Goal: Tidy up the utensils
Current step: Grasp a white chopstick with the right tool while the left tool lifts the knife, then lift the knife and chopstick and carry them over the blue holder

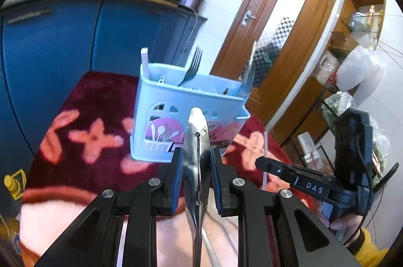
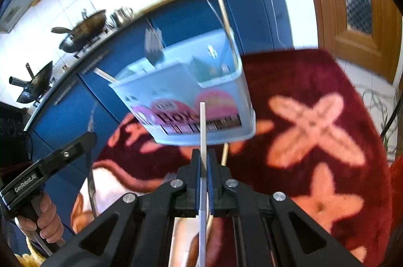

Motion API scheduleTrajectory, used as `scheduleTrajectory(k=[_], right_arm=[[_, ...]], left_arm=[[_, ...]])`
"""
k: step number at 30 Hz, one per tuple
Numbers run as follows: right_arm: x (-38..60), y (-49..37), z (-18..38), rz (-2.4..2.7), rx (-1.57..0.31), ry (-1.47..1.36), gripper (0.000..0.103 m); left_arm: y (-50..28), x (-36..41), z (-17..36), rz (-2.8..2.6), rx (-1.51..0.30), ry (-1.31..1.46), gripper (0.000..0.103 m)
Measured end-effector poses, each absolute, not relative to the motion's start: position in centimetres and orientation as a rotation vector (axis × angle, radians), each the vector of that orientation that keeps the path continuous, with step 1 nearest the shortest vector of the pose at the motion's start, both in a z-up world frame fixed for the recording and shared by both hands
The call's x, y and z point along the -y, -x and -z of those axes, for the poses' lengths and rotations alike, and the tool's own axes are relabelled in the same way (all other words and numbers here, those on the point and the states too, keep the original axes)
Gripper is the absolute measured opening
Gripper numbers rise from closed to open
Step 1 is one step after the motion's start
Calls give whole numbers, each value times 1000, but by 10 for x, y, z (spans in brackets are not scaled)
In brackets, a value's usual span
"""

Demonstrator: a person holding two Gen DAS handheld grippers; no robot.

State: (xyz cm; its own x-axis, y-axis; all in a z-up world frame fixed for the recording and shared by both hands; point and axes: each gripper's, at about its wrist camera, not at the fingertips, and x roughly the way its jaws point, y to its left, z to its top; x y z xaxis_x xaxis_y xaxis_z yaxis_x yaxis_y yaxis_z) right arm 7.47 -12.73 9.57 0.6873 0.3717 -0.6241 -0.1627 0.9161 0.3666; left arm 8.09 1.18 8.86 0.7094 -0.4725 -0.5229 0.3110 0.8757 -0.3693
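Note:
A light-blue plastic utensil caddy (image 1: 176, 120) stands on the red flowered cloth (image 1: 100, 95). A fork (image 1: 192, 67) and a white stick (image 1: 144, 57) stand up out of it. My left gripper (image 1: 196, 166) is shut on a metal spoon (image 1: 196, 136), bowl end up, just in front of the caddy. In the right wrist view my right gripper (image 2: 203, 161) is shut on a thin white chopstick (image 2: 202, 130) that points up toward the caddy (image 2: 191, 95). The left gripper (image 2: 88, 138) shows at the lower left of that view. A tan chopstick (image 2: 221, 4) leans in the caddy.
Another pale stick (image 2: 225, 153) lies on the cloth (image 2: 314, 90) under the caddy's near edge. Blue cabinets (image 1: 63, 40) with woks (image 2: 83, 27) on the counter stand behind. A wooden door (image 1: 277, 40) and a shelf with bags (image 1: 352, 70) are to the right.

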Motion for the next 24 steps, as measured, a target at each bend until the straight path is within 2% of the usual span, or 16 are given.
scheduleTrajectory(k=[10, 24], right_arm=[[113, -58, -147, -270, -562, -212, 6], [121, -76, -173, -233, -481, -216, 6]], left_arm=[[-78, -11, -120, 438, -548, 244, 21], [-115, -5, -166, 365, -387, 224, 21]])
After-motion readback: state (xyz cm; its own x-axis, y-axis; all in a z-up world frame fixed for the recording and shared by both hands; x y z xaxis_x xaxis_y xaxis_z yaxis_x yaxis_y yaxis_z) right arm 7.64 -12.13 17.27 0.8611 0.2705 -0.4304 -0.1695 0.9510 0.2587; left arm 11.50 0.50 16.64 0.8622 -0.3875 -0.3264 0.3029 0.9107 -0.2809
